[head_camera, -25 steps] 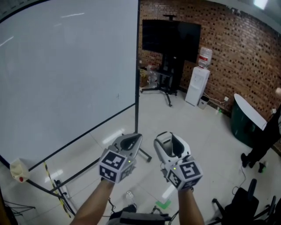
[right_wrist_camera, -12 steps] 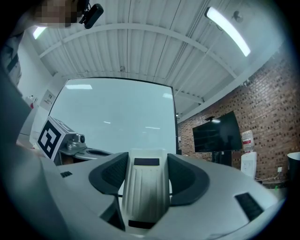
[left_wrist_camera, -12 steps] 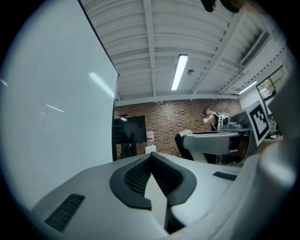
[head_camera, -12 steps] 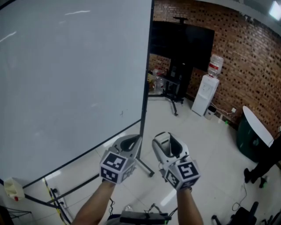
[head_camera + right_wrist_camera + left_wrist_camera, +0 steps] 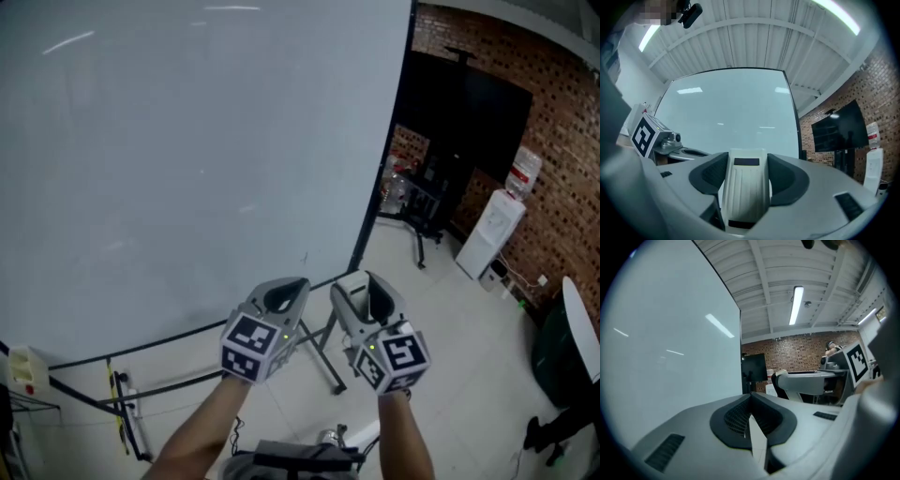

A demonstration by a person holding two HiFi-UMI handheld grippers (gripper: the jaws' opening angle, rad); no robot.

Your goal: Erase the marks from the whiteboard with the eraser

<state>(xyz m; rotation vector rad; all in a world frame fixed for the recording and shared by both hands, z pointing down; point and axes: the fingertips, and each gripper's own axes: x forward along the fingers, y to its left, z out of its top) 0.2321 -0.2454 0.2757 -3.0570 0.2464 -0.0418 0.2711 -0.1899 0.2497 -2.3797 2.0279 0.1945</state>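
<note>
Wiping looks all but finished, by my reading: the whiteboard (image 5: 187, 141) ahead of both jaws is a smooth, glossy, pale sheet showing only light reflections, save one faint speck low near its dark right edge, too small to judge. The right gripper (image 5: 367, 298) has its jaws clamped on the eraser (image 5: 745, 187), a white ribbed plastic block with a black strip, seemingly off the board. The left gripper (image 5: 281, 300) has its jaws pressed together, empty.
</note>
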